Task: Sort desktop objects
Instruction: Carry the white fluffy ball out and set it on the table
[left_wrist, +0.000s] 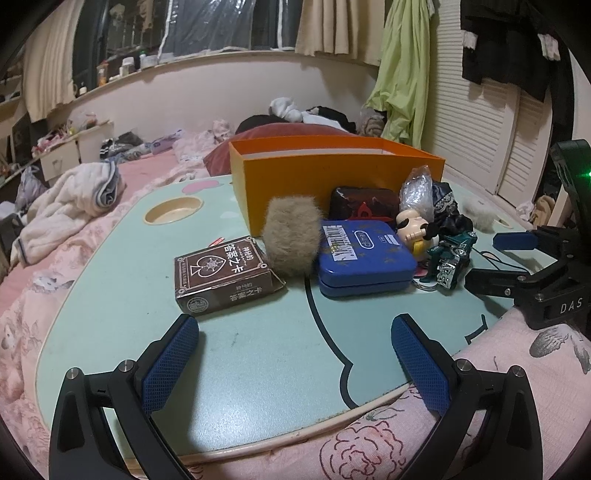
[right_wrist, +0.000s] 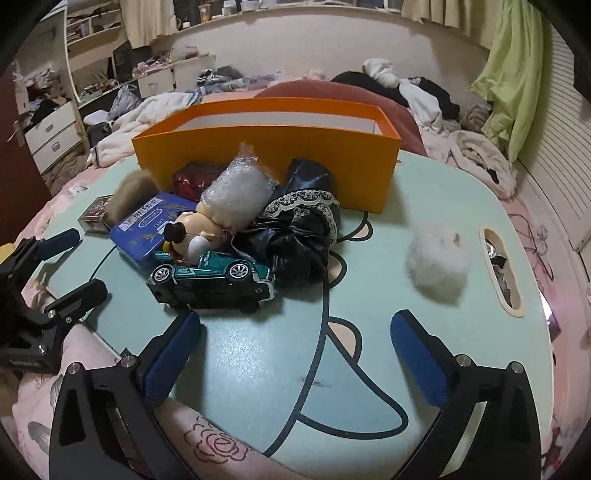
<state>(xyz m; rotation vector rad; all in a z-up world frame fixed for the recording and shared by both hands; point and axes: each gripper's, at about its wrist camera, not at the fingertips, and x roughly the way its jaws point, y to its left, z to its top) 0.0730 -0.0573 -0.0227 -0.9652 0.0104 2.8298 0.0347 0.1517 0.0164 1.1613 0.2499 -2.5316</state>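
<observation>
Two tools, left tool and right tool, gape wide, empty; glossy counter bare beneath; metal car, fluffy pompom ahead.

Dim warm indoor light, tabletop glare, fisheye-warped dark corners

Black claw frames, blue cross-hatched pads, silver screws; "DAS" on right claw
</observation>
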